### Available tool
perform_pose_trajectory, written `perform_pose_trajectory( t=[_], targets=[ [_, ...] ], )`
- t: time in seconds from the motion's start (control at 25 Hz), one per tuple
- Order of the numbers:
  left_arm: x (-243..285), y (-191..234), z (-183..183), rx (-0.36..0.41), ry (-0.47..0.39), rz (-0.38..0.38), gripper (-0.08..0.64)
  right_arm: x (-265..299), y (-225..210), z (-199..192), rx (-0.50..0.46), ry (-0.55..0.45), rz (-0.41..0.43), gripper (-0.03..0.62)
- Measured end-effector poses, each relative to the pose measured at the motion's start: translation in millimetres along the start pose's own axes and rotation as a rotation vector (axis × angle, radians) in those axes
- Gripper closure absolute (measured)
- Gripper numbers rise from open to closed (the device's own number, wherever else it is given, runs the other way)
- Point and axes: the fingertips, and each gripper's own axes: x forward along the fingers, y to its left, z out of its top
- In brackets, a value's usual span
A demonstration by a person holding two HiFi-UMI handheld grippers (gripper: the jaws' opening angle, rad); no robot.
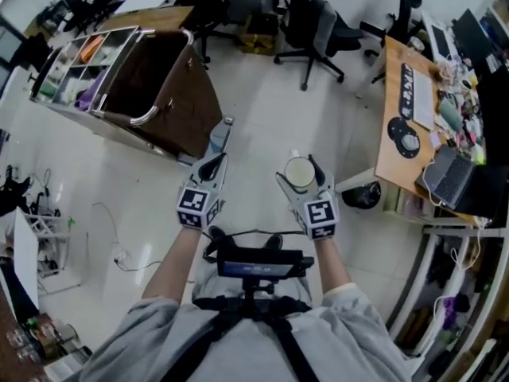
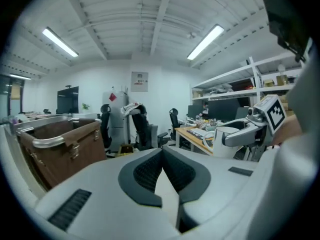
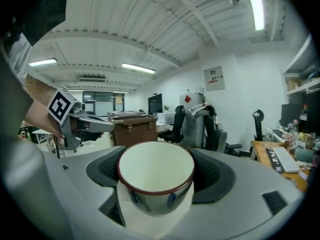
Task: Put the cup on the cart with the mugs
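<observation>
Right claw point(image 1: 301, 170) clamped on cup point(image 3: 155, 170), upright between pads; left claw point(image 1: 215, 164) closed, empty; cart point(image 1: 176, 108) well ahead.

I'm looking down on a pale, glossy floor point(image 1: 270, 126). Far left on it stands the cart point(image 1: 171, 94): brown sides, a metal rail round its open top, and a tray of compartments point(image 1: 75, 58) along its left side. What's in them, I can't make out. Black office chairs point(image 1: 318, 26) stand at the far side. On the right there's a wooden desk point(image 1: 391, 165), carrying a keyboard point(image 1: 423, 102), a round black item point(image 1: 406, 138) and a laptop point(image 1: 451, 175). A dark round object point(image 1: 362, 196) sits on the floor just beside the desk's near end. Near left, a thin cable point(image 1: 111, 233) trails across the floor.
</observation>
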Motion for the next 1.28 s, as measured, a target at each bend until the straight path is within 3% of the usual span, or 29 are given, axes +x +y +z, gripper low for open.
perform_pose_trajectory(
  t=[0.28,0.8,1.08,1.28],
  targets=[
    [-74,105,-24,-0.058,0.002,0.180,0.554,81,103,33,-0.074,-0.017,0.203,0.184],
    [-245,302,-82,-0.179,-0.016,0.521,0.554,210,340,66,-0.181,0.000,0.542,0.184],
    [-341,379,-113,-0.238,0.001,0.687,0.554,262,460,84,-0.239,-0.006,0.705,0.184],
    [-376,424,-122,-0.297,-0.010,0.781,0.554,299,523,99,-0.279,0.012,0.813,0.184]
  ],
)
